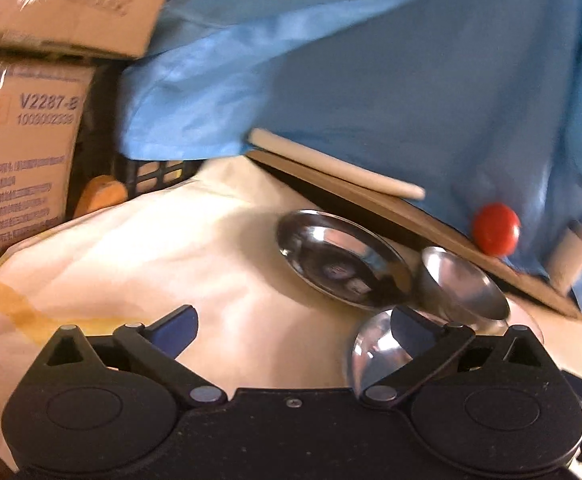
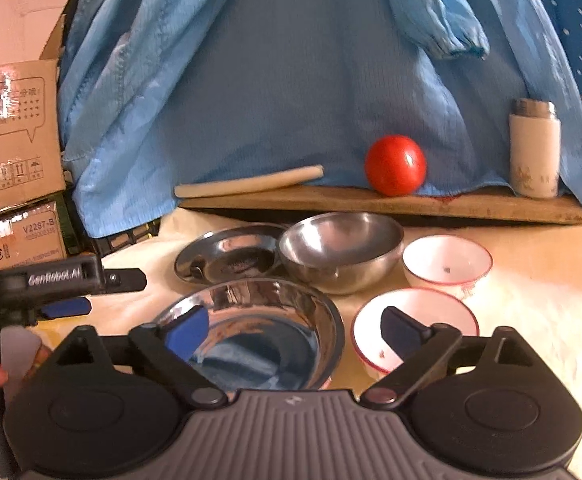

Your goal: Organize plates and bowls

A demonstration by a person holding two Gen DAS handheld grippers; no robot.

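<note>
two claws gaping (both empty), right claw [image 2: 295,332] over steel bowl [image 2: 259,332]

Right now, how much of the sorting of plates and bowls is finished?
Nothing looks stacked yet. The steel plate, two steel bowls and two white bowls lie separately on the cloth. The left claw and right claw are open and empty. All grouping remains.

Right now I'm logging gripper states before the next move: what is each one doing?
Left gripper: open, holding nothing, over the white cloth.
Right gripper: open, holding nothing, above the nearest steel bowl.
</note>
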